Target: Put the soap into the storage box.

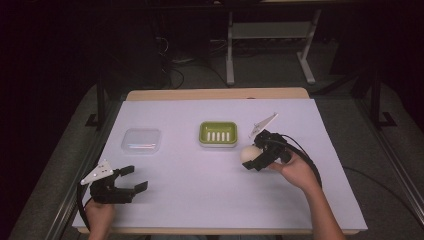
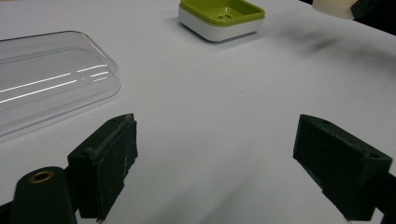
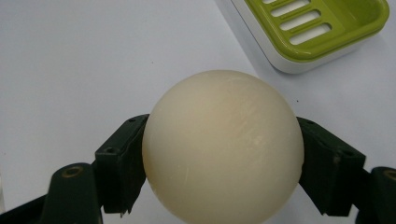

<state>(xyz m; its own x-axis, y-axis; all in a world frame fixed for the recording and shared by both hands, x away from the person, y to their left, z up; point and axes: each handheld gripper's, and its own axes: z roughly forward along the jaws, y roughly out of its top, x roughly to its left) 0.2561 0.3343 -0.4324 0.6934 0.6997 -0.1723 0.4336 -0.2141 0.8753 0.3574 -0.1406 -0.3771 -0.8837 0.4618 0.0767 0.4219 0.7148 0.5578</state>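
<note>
Your right tongs pinch the round cream soap by its sides. It looks smooth and slippery, so squeeze its middle. Your left tongs are spread.

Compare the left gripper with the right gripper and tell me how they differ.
The left gripper has its jaws spread wide with nothing between them; the right gripper is clamped on a cream soap ball. The left one sits near the table's front edge by the clear lid; the right one is beside the green soap dish. Both are black and hand-held.
</note>
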